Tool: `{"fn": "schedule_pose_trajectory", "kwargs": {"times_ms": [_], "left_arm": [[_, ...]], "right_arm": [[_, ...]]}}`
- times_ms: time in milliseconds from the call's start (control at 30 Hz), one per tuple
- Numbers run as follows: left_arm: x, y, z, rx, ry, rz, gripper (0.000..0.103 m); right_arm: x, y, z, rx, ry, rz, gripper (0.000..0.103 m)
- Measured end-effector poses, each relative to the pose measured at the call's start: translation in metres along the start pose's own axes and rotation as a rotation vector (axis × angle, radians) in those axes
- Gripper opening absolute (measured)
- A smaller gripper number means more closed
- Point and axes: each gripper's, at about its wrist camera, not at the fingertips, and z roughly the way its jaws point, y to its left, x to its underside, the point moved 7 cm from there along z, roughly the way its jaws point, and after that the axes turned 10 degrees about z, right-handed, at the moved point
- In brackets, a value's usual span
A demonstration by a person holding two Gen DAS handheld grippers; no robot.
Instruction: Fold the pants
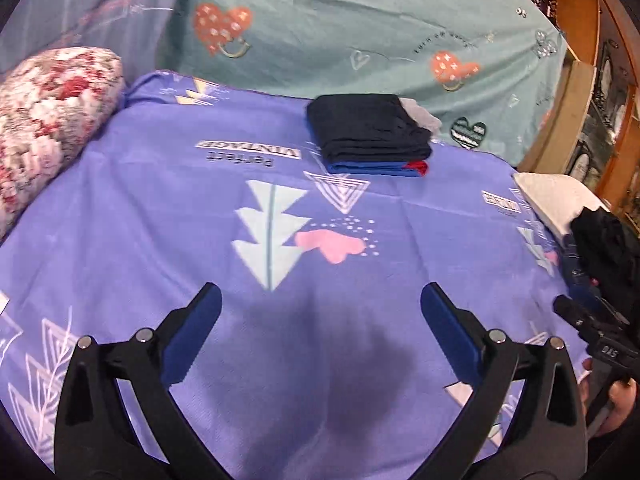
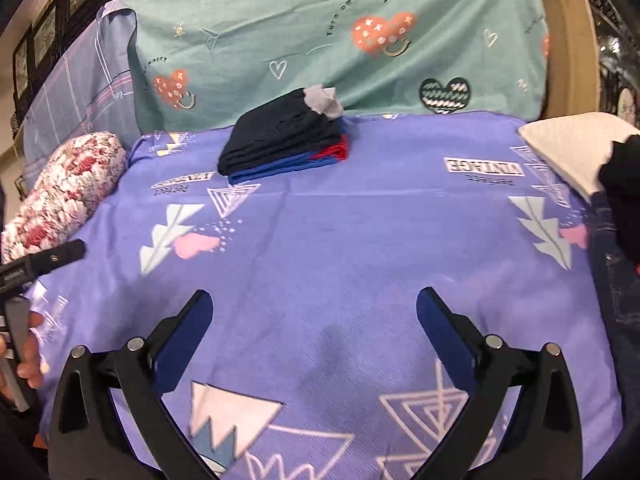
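Observation:
A stack of folded pants (image 1: pixel 368 136) (image 2: pixel 284 140), dark navy on top with blue and red layers under it and a grey scrap at its far end, lies at the back of the purple bedsheet (image 1: pixel 160 208) (image 2: pixel 360 232). At the right edge lies a heap of unfolded clothes: a black garment (image 1: pixel 604 248) (image 2: pixel 624 184) on blue jeans (image 1: pixel 576 276) (image 2: pixel 612 280). My left gripper (image 1: pixel 320 296) hangs open over bare sheet, nothing between its blue pads. My right gripper (image 2: pixel 316 298) is open too, also over bare sheet. Each gripper shows at the edge of the other's view, held by a hand.
A floral bolster (image 1: pixel 52 120) (image 2: pixel 64 196) lies along the left side. A white pillow (image 1: pixel 560 200) (image 2: pixel 568 140) sits at the right behind the heap. A teal heart-print sheet (image 1: pixel 360 32) (image 2: pixel 320 40) rises behind the bed. Wooden furniture (image 1: pixel 580 8) stands at the far right.

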Motion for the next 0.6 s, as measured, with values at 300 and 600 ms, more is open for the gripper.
{"fn": "schedule_pose_trajectory", "kwargs": {"times_ms": [300, 600], "left_arm": [[0.016, -0.004, -0.006, -0.156, -0.063, 0.143, 0.101], [0.018, -0.005, 0.015, -0.176, -0.024, 0.164, 0.101]], "right_arm": [[0.007, -0.006, -0.002, 0.042, -0.054, -0.012, 0.102], [0.005, -0.021, 0.004, 0.094, -0.069, 0.025, 0.102]]}}
